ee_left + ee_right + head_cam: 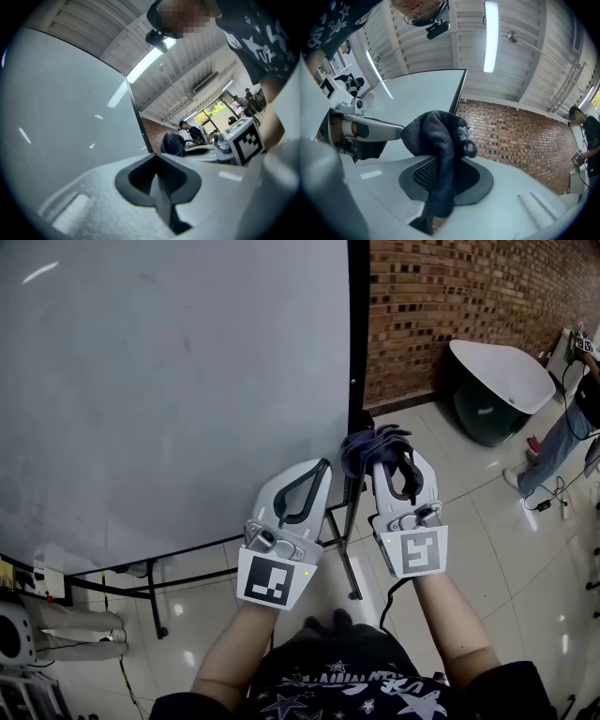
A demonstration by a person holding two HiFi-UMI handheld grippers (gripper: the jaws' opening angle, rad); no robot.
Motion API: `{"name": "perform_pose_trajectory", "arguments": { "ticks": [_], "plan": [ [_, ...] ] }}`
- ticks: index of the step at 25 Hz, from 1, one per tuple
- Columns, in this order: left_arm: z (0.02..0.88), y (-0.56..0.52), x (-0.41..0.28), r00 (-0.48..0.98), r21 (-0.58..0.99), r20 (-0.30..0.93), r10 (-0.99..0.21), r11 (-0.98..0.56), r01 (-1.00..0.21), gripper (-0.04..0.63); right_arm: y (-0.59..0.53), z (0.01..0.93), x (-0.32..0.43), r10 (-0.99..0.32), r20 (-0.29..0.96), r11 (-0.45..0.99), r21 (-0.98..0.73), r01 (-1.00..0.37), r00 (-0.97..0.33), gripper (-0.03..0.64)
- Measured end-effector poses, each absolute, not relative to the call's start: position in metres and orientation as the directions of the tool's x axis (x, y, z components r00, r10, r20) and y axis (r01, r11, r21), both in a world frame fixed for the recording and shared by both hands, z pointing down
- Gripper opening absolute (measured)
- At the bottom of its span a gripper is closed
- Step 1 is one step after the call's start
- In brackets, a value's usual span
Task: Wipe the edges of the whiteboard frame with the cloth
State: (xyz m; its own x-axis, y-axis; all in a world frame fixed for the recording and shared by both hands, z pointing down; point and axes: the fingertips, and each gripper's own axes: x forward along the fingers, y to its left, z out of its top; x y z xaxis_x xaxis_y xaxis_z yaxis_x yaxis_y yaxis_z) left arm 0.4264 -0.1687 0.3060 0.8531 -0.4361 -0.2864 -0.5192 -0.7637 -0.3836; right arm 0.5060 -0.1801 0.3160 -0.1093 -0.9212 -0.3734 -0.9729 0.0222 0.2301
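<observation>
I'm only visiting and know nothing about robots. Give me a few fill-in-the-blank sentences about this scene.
The cloth is clamped in the gripper on the person's ____ side.
The left gripper is shut and holds ____.
The wall near the whiteboard is made of ____.
Missing words: right; nothing; brick.

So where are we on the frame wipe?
Done: cloth is clamped in the right gripper. In hand: it sits by the lower end of the frame's right edge; contact unclear. The left gripper is shut, empty. To do: nothing shows any edge wiped, so likely all edges.
</observation>
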Motion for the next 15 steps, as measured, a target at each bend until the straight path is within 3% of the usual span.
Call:
{"name": "perform_pose_trajectory", "arguments": {
  "ticks": [15],
  "plan": [
    [0.376, -0.191, 0.419, 0.827, -0.337, -0.183, -0.532, -0.756, -0.561, -0.005, -0.192, 0.393, 0.5, -0.96, -0.252, 0.063, 0.237, -0.969, -0.124, 0.064]
  ]
}}
